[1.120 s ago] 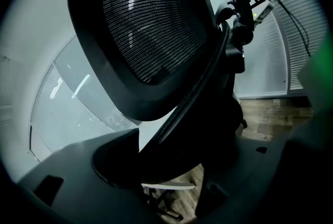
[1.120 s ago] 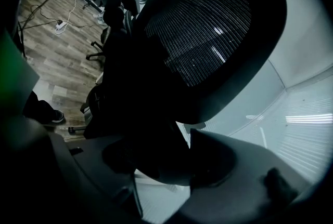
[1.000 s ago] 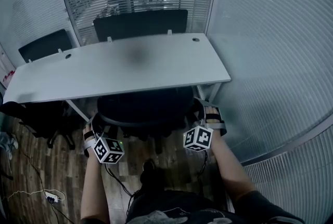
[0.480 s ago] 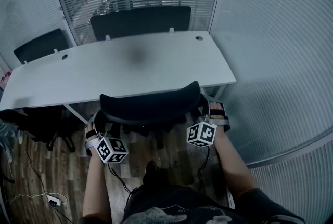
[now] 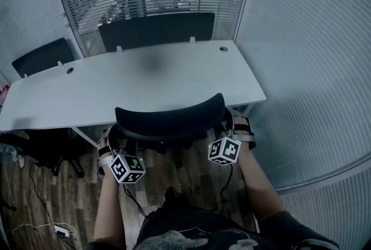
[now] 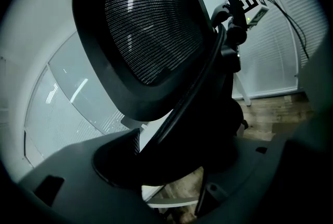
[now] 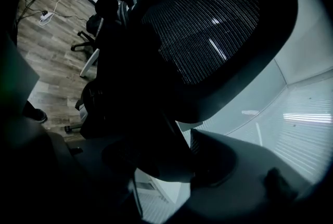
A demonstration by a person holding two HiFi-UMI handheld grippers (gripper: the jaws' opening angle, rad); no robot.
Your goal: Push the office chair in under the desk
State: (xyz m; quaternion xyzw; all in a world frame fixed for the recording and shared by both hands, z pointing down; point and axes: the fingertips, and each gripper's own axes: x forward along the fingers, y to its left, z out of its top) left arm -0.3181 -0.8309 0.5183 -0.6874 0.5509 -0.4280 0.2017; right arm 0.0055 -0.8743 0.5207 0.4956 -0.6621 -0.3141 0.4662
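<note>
The black office chair (image 5: 171,118) stands at the front edge of the white desk (image 5: 145,78), its mesh backrest (image 6: 151,30) toward me. My left gripper (image 5: 113,140) sits at the backrest's left side, and its jaws are closed round the dark frame. My right gripper (image 5: 225,126) holds the right side the same way. In the left gripper view the frame fills the gap in my left gripper (image 6: 171,166). The right gripper view shows the mesh (image 7: 208,25) above my right gripper (image 7: 161,166). The seat is mostly hidden beneath the desk and backrest.
A second black chair (image 5: 156,28) stands behind the desk against the blinds. A third chair (image 5: 43,57) is at the back left, and a dark chair base (image 5: 46,150) sits under the desk's left end. A glass partition (image 5: 313,69) runs along the right. A power strip (image 5: 61,231) and cables lie on the wood floor.
The backrest and both grippers have moved toward the desk. In the head view the backrest's top now overlaps the desk's front edge.
</note>
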